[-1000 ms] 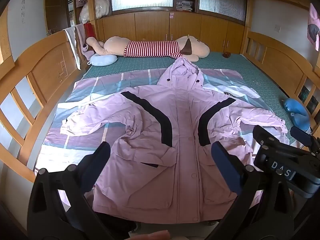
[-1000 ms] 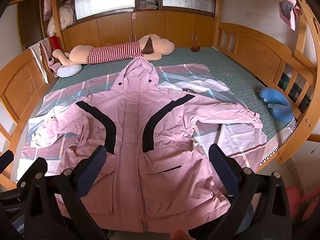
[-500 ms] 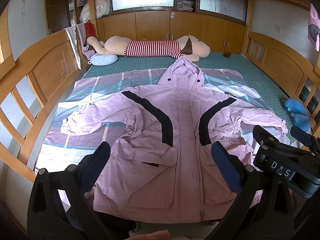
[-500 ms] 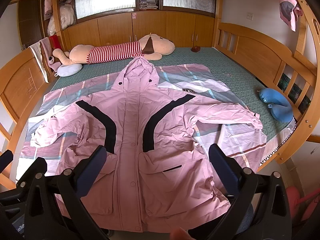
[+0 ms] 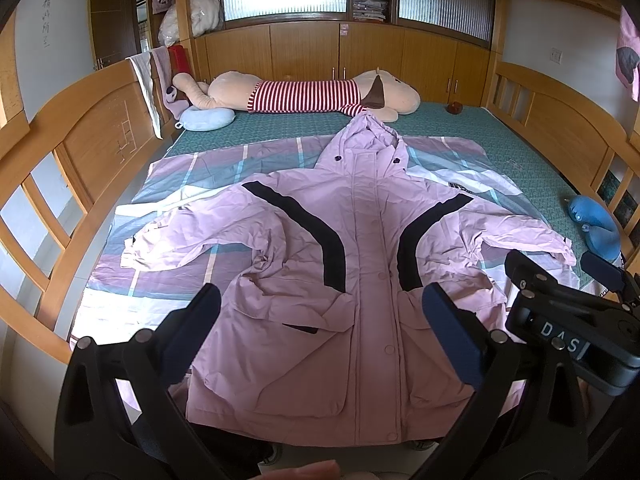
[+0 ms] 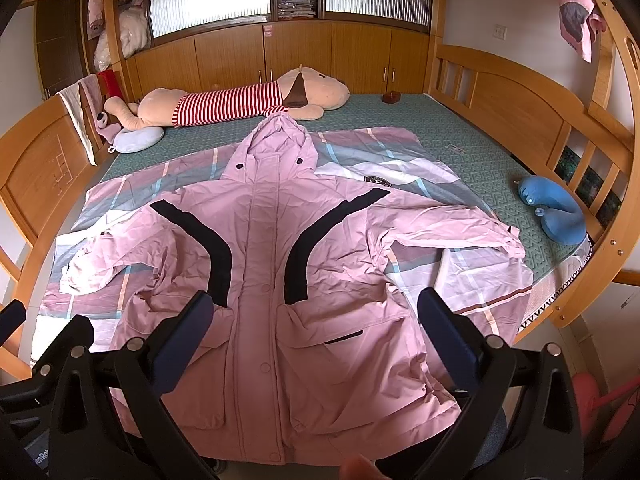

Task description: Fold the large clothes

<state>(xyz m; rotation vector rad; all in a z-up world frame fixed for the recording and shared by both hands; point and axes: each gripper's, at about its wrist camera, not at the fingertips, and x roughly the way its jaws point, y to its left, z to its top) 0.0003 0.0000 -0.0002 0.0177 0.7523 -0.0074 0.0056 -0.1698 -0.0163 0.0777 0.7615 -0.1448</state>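
Pink hooded jacket (image 5: pixel 360 280) spread flat, front up, on a plaid sheet (image 5: pixel 192 184) over the green mattress (image 5: pixel 500 140); hood toward the far cupboards, hem at the near bed edge, both sleeves angled outward, front snapped shut. Left gripper (image 5: pixel 320 328) above the hem, jaws spread wide, nothing between them, touching nothing. Right gripper (image 6: pixel 312 332) likewise gaping and empty over the hem, just beside the left one. "DAS" readable on the right gripper's body in the left view. Open mattress beyond the hood; striped plush dog (image 5: pixel 304 92) along the far side, blue pillow (image 6: pixel 556 216) near the right rail (image 6: pixel 520 104), wooden rails on both sides.
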